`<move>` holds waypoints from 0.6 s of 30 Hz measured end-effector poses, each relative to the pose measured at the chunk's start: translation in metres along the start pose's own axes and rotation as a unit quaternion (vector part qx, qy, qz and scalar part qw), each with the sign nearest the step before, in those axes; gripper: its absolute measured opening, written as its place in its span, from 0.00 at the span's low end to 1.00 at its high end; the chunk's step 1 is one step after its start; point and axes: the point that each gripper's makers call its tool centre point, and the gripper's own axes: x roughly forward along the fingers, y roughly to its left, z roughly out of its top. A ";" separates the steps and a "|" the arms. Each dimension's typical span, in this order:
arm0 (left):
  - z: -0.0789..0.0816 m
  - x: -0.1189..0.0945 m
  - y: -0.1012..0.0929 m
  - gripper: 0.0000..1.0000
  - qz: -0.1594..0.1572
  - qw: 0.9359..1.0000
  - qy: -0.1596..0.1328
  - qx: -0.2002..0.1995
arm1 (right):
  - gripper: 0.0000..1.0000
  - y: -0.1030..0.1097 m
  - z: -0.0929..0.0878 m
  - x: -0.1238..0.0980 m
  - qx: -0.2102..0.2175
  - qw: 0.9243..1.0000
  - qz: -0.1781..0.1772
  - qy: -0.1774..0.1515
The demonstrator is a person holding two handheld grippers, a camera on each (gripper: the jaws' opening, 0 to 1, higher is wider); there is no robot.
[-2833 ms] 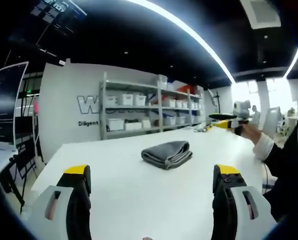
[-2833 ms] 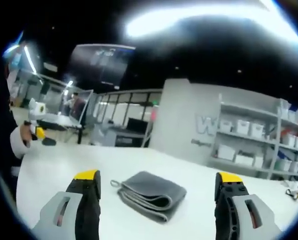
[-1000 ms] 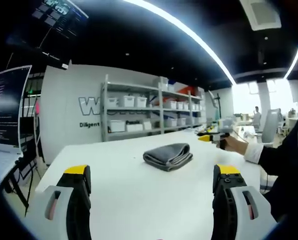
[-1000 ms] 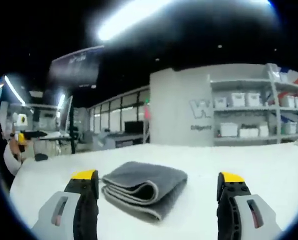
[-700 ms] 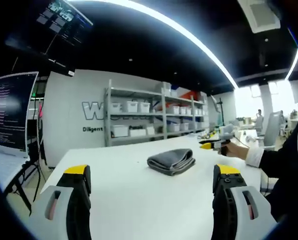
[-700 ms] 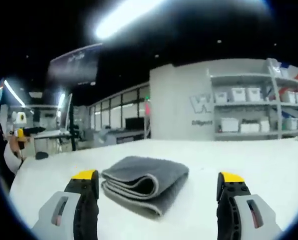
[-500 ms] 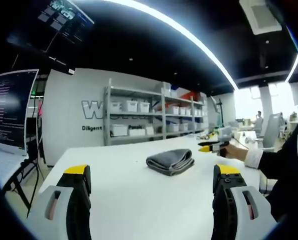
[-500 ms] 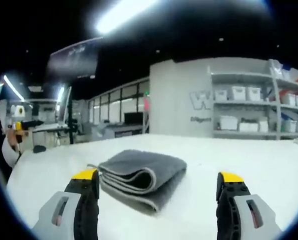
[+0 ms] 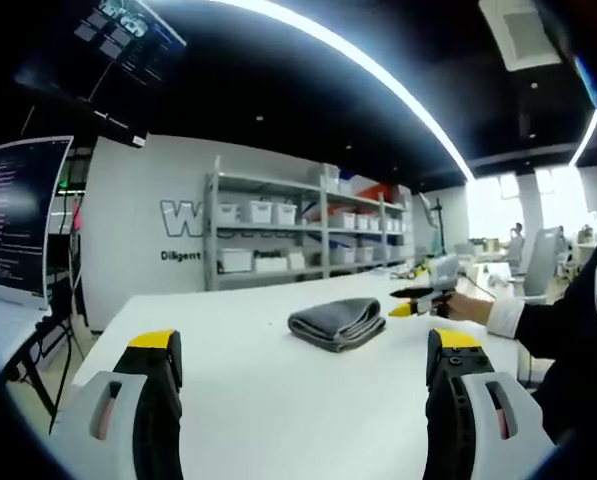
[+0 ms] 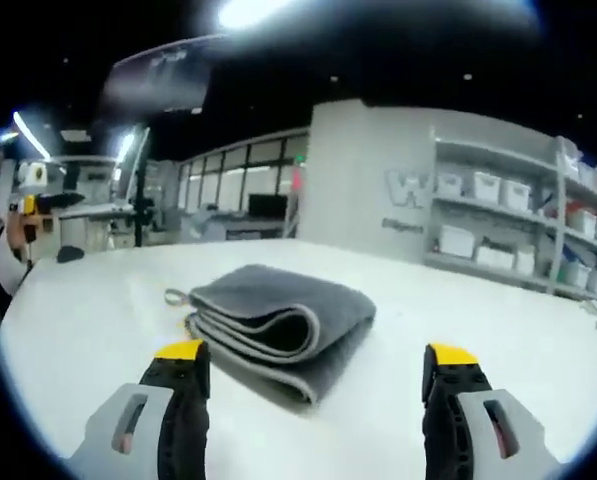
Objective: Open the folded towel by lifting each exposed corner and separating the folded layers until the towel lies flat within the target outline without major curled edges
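A grey towel (image 9: 336,322), folded into several layers, lies on the white table (image 9: 278,400). In the right gripper view the towel (image 10: 278,318) sits close ahead, rounded fold edges facing me, a small loop tag (image 10: 173,296) at its left corner. My right gripper (image 10: 315,353) is open just short of the towel, nothing between its fingers. In the left gripper view that right gripper (image 9: 410,300) hovers beside the towel's right end, held by a hand (image 9: 468,306). My left gripper (image 9: 304,342) is open, well back from the towel. The left gripper (image 10: 38,203) appears far off at the left.
Metal shelving (image 9: 278,235) with white bins stands against the lettered wall behind the table. A monitor (image 9: 8,215) stands off the table's left end. The person's dark sleeve (image 9: 568,330) is at the right. The table edge (image 10: 38,290) runs at the left.
The right gripper has come in closer to the towel, which now looks larger and nearer in its view. The left gripper has stayed back, shifting only slightly.
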 end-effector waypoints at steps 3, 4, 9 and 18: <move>-0.002 0.002 0.000 1.00 0.000 1.000 0.003 -0.001 | 0.82 -0.003 -0.002 0.001 -0.002 1.000 -0.004 0.004; -0.003 0.003 -0.001 1.00 0.000 1.000 0.004 -0.002 | 0.82 -0.003 -0.003 0.001 -0.003 1.000 -0.006 0.006; -0.005 0.005 -0.005 1.00 -0.004 1.000 0.009 0.001 | 0.76 -0.005 -0.003 0.003 -0.008 1.000 -0.007 0.005; -0.004 0.000 0.006 1.00 0.012 1.000 0.007 -0.003 | 0.59 -0.012 -0.009 0.009 -0.017 1.000 -0.021 0.015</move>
